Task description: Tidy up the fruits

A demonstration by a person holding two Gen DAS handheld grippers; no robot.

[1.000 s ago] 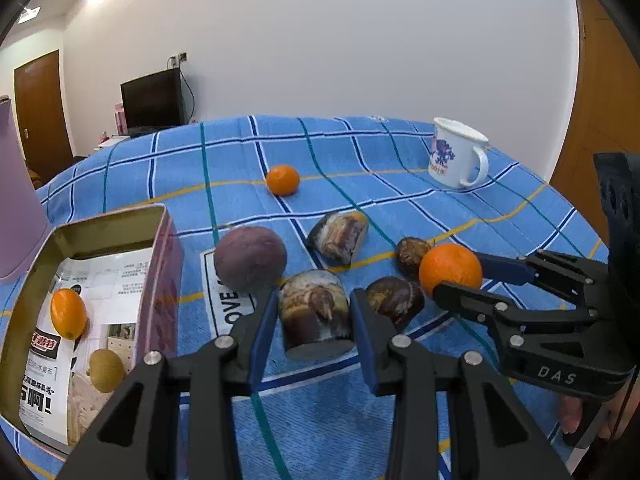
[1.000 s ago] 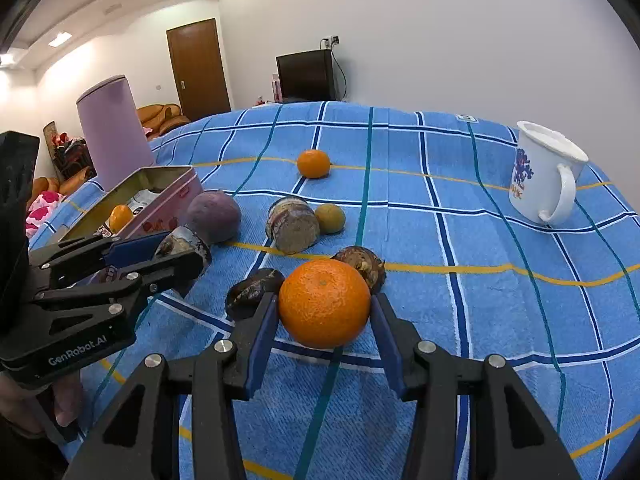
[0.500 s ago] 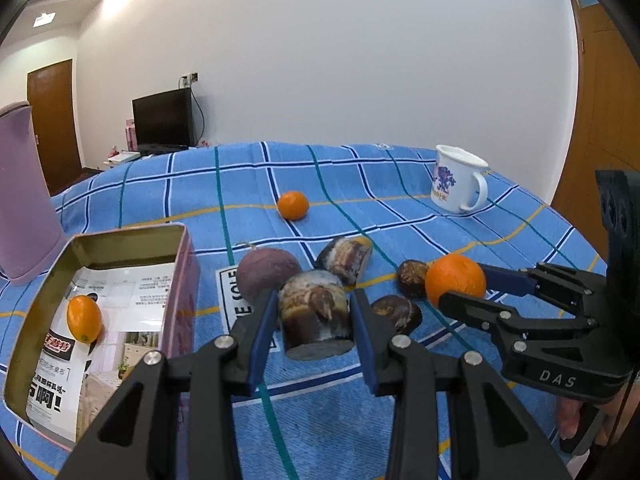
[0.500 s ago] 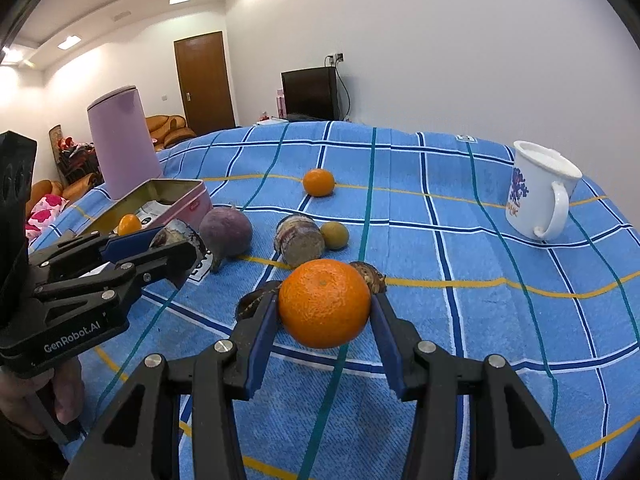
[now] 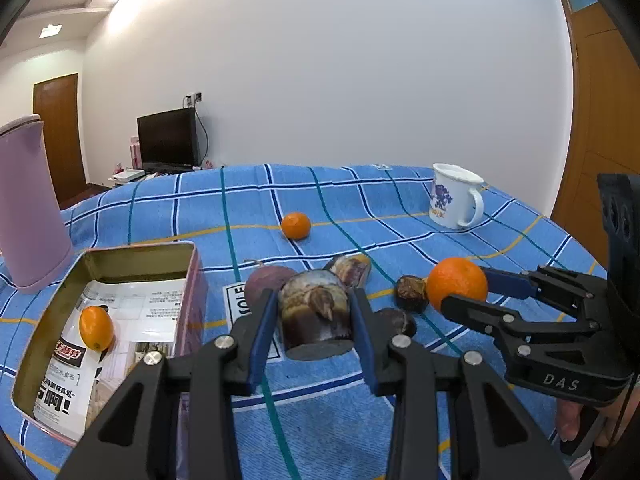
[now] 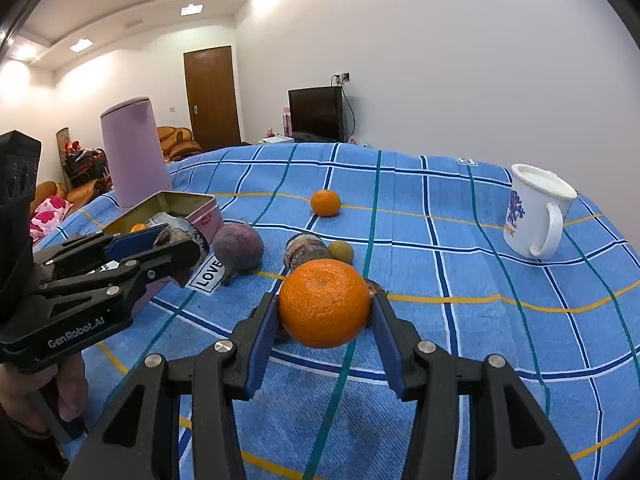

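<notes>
My left gripper (image 5: 314, 300) is shut on a stubby brown cane piece (image 5: 316, 316), held just above the blue checked cloth (image 5: 320, 420) and right of an open tin (image 5: 140, 250) that holds a kumquat (image 5: 95, 328). My right gripper (image 6: 324, 308) is shut on a large orange (image 6: 324, 304), also off the cloth. Each gripper shows in the other's view: the right gripper (image 5: 468, 290) with the orange (image 5: 456, 286), and the left gripper (image 6: 180, 240) beside the tin (image 6: 188, 200). On the cloth lie a purple round fruit (image 5: 264, 284), a second cane piece (image 5: 350, 270), a small orange (image 5: 296, 225) and dark chestnut-like pieces (image 5: 410, 288).
A white mug (image 5: 454, 196) stands at the far right of the table. A tall lilac canister (image 5: 28, 204) stands behind the tin at the left. A small yellow-green fruit (image 6: 341, 251) sits by the second cane piece (image 6: 306, 250). A hand holds each gripper at the near edge.
Both grippers have tipped upward, so more wall and less cloth shows. The cane piece and the orange stay clamped and sit slightly higher over the cloth.
</notes>
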